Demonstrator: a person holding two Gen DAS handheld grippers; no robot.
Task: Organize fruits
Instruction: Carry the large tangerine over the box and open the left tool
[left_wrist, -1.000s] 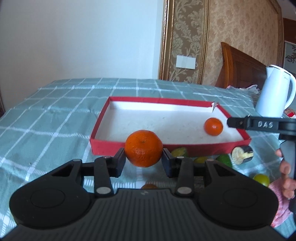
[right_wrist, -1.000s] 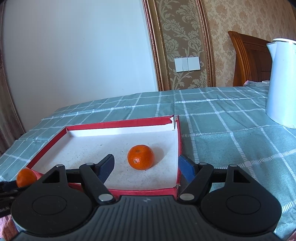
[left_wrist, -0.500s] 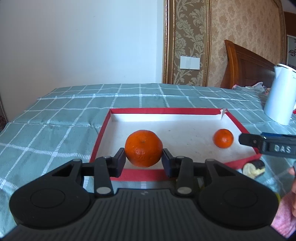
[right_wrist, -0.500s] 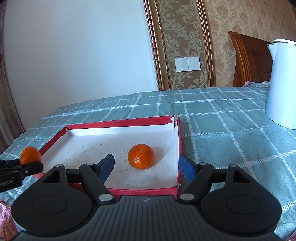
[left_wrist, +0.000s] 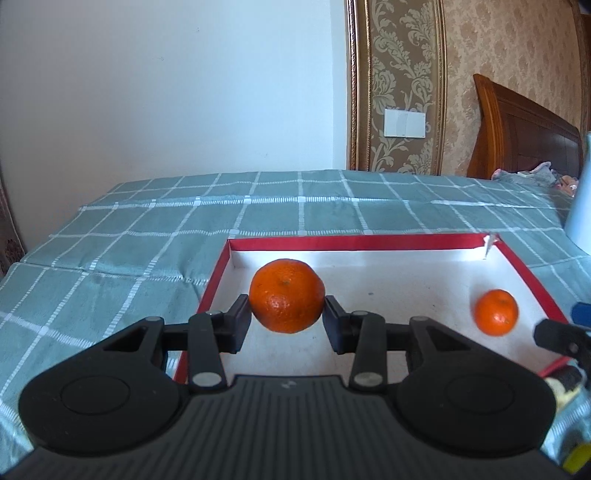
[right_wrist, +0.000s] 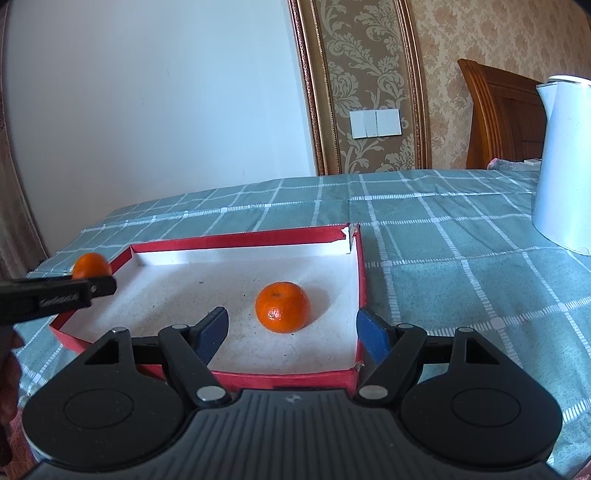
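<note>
Tablecloth behind; gripped orange now over tray

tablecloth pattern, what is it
Teal tablecloth with a white grid check, clearest in the right wrist view.

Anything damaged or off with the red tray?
Yes. The red tray has a split far right corner: the two walls gape apart and a white torn flap sticks up. Otherwise fine; one orange sits inside, another is clamped in the left tool.
</note>
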